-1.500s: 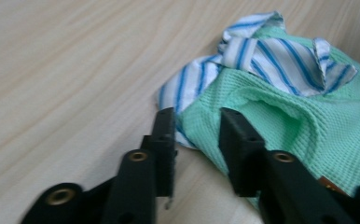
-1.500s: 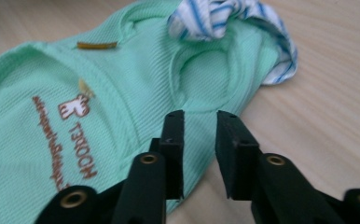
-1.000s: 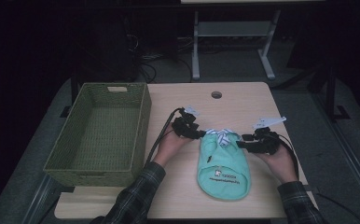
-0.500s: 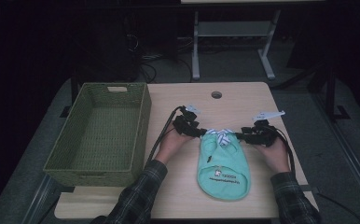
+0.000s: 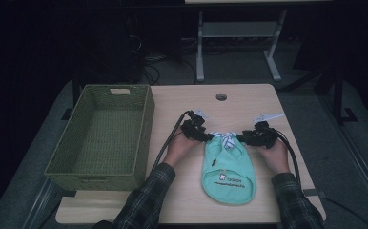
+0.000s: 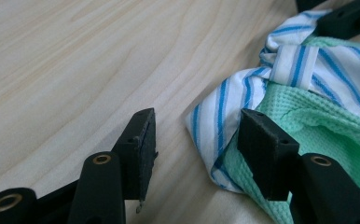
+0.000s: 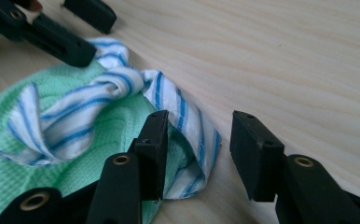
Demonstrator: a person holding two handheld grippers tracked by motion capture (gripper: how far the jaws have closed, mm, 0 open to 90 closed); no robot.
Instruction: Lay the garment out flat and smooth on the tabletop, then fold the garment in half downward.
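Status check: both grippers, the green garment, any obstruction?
Left gripper open, right gripper open, each straddling a striped corner. Green garment flat on table. Nothing blocking.

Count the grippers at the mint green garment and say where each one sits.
2. The left gripper sits open at the garment's striped collar on its left corner; the right gripper sits open at the collar's right corner. Both lie on the table.

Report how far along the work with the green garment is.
Done: the garment lies flat on the table, striped collar toward the far edge. In hand: the left gripper and right gripper sit open at the collar corners, gripping nothing. Left: nothing is in the basket; possibly the garment goes there.
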